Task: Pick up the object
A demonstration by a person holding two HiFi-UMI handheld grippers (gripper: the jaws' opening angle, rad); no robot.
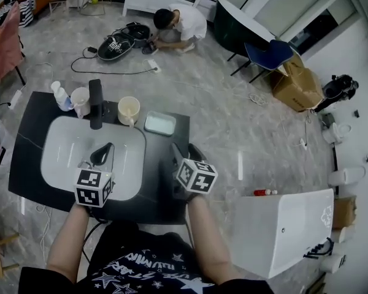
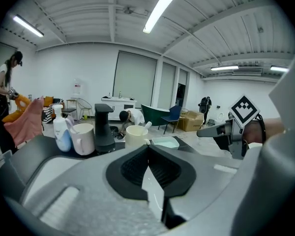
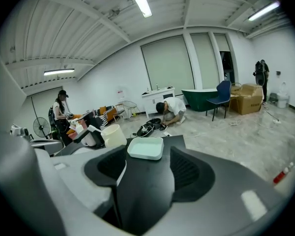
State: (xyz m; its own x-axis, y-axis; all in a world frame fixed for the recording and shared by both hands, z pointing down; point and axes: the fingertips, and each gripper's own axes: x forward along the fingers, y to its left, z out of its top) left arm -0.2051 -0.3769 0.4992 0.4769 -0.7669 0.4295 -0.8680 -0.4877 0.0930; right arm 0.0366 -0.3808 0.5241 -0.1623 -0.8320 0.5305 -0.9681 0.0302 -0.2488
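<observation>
On a dark counter (image 1: 30, 164) a white sink basin (image 1: 67, 139) sits under a black faucet (image 1: 96, 103). Behind the basin stand a blue-and-white bottle (image 1: 62, 97), a pale mug (image 1: 80, 100) and a cream cup (image 1: 128, 109). A mint tray (image 1: 159, 124) lies right of the cup. My left gripper (image 1: 101, 155) hovers over the basin, shut and holding nothing (image 2: 148, 151). My right gripper (image 1: 185, 154) hangs open above the bare counter. The tray (image 3: 146, 148) lies just beyond its empty jaws (image 3: 145, 173), with the cup (image 3: 113, 135) to its left.
A person (image 1: 178, 24) crouches on the floor beyond the counter beside a dark bag. A white cabinet (image 1: 288, 228) stands at the right, a red bottle (image 1: 264, 192) lying near it. A blue chair (image 1: 267, 54) and a cardboard box (image 1: 296, 84) are farther back.
</observation>
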